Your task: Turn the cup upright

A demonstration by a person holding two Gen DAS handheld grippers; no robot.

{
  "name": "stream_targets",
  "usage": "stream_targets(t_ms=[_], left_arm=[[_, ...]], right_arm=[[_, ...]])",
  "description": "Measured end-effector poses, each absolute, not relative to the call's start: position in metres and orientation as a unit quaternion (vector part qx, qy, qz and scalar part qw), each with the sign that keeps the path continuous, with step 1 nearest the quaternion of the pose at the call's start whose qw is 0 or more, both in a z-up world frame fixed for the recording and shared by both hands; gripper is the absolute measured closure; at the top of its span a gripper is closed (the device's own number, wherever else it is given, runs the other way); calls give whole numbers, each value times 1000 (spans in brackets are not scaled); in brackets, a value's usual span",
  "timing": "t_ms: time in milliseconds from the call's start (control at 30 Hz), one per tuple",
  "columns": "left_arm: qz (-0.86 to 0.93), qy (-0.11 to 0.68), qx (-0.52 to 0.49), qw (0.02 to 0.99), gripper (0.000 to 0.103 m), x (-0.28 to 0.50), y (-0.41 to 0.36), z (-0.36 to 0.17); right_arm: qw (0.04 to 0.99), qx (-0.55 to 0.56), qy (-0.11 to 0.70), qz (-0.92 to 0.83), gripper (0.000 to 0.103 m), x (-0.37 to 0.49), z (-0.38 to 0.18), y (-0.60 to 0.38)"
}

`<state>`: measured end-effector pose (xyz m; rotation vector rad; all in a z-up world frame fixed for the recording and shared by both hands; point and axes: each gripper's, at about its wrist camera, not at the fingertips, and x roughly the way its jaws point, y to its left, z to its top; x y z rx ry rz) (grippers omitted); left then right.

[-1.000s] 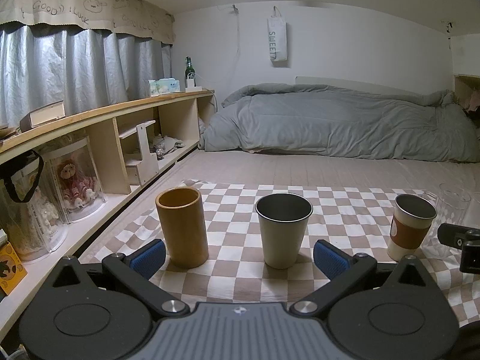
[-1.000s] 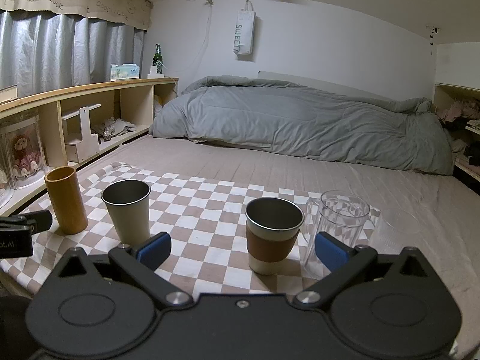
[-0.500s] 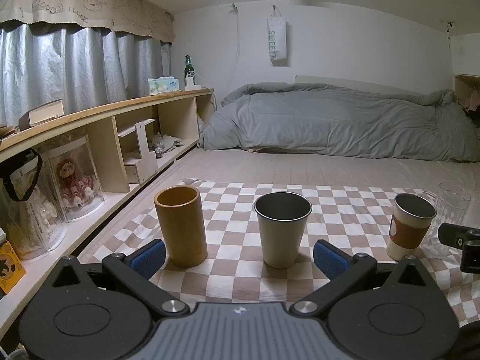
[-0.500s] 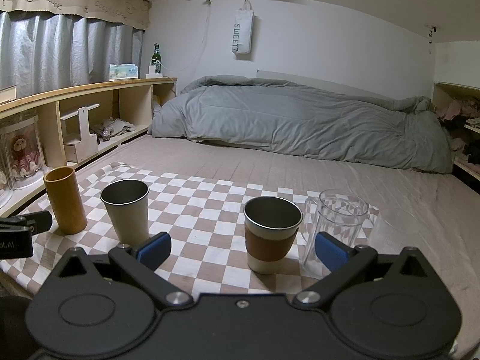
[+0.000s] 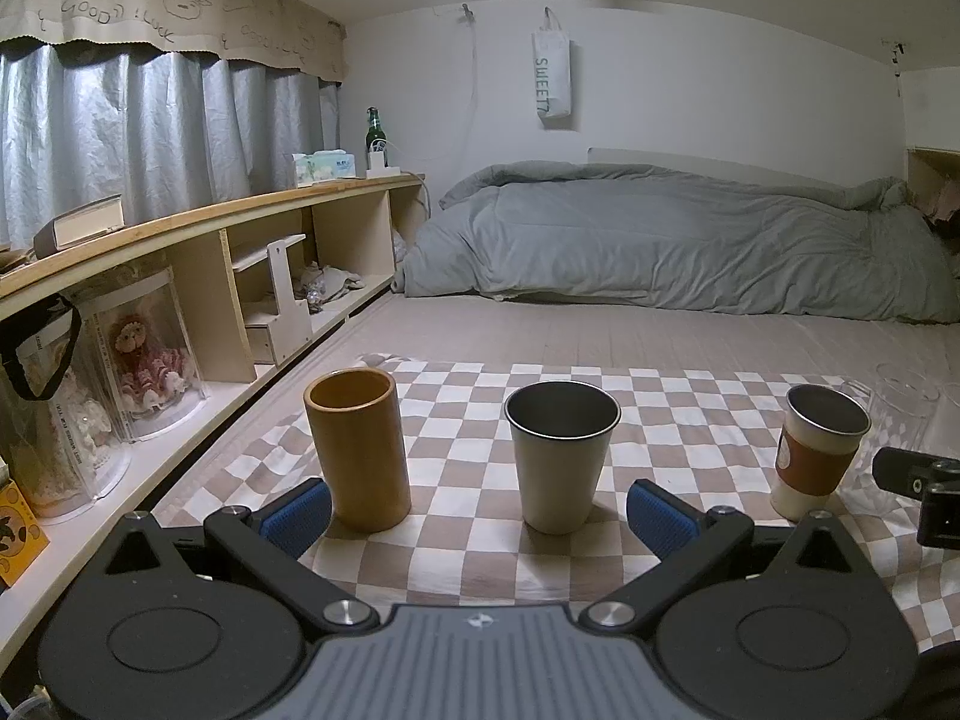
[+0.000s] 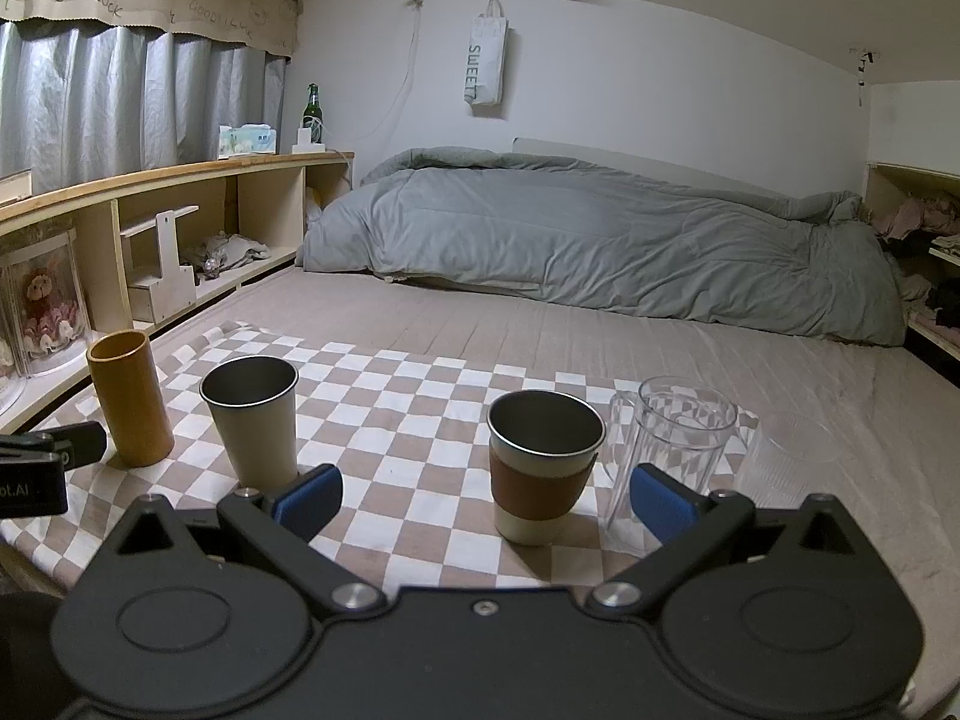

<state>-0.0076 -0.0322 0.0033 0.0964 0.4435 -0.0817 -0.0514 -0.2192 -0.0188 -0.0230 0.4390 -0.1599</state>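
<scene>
**Both claws open, and the one doubtful cup is on the far right**

My left claw (image 5: 479, 516) is spread wide with nothing in it, its blue pads low over the near edge of the checked cloth (image 5: 480, 564). My right claw (image 6: 486, 499) is just as wide and just as empty.

In front of me four cups stand in a row on the cloth, all mouth-up: the bamboo cup (image 5: 357, 450) on the left, then the steel cup (image 5: 561, 462), the sleeved cup (image 6: 543, 474), and the clear glass (image 6: 672, 456) just beside it.

Right of the glass I make out a fainter clear cup (image 6: 786, 450), at the cloth's edge or just off it. It is too transparent for me to tell which way up it sits. If any cup needs turning, I judge it is this one, and my right claw is the nearer.

It looks like thin plastic, so I expect it to be very light, slick, and easy to squash. I would take it across the middle of the wall, where it is stiffer than at the rim, closing gently. The soft bedding under it may let it tip when I set it down, and the glass stands close enough to knock during the turn.
</scene>
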Motion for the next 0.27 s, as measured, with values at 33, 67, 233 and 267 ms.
stream_targets(t_ms=[33, 67, 233, 267], left_arm=[[-41, 220, 48, 974, 0, -8, -32, 3], [-42, 220, 48, 973, 0, -8, -32, 3], [-41, 222, 47, 973, 0, -8, -34, 2], [-42, 222, 48, 973, 0, -8, -35, 1]], right_arm=[[973, -11, 218, -80, 0, -51, -19, -219], [973, -11, 218, -80, 0, -51, -19, -219], [973, -11, 218, -80, 0, -51, -19, -219], [973, -11, 218, -80, 0, -51, -19, -219]])
